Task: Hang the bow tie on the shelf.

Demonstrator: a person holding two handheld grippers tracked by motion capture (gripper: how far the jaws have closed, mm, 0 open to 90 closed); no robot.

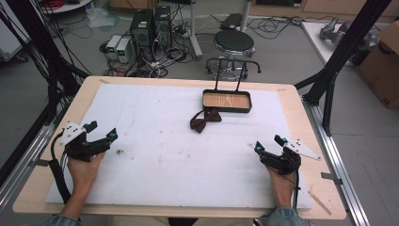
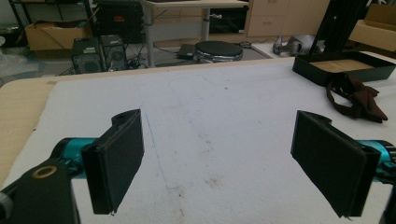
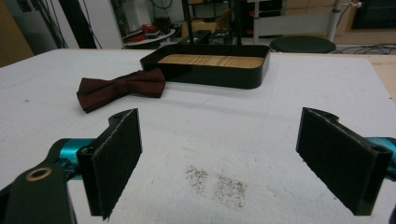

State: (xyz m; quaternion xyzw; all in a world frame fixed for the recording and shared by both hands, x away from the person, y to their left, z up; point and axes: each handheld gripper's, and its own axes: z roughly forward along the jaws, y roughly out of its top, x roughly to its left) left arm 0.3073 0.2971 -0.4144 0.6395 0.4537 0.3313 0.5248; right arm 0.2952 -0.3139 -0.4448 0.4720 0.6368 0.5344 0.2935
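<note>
A dark red bow tie (image 1: 205, 120) lies flat on the white mat (image 1: 155, 155) just above the frame's centre, touching the near left corner of a black tray (image 1: 226, 101); the left gripper (image 1: 102, 133) at lower left and the right gripper (image 1: 267, 143) at lower right hold jaws spread wide, empty, well apart from it.

The bow tie (image 3: 122, 87) looks like dark maroon cloth with a soft, faintly satiny sheen. The tray (image 3: 211, 74) beside it has glossy black walls, metal or plastic, and a pale wood-grain floor. A white sheet (image 1: 155, 141) with a rough, matt, foam-like grain covers the table (image 1: 291, 101), whose bare rim shows smooth light wood. The jaws of the left gripper (image 2: 219, 163) and the right gripper (image 3: 224, 163) wear matt black pads, finely textured, on teal anodised metal posts.
</note>
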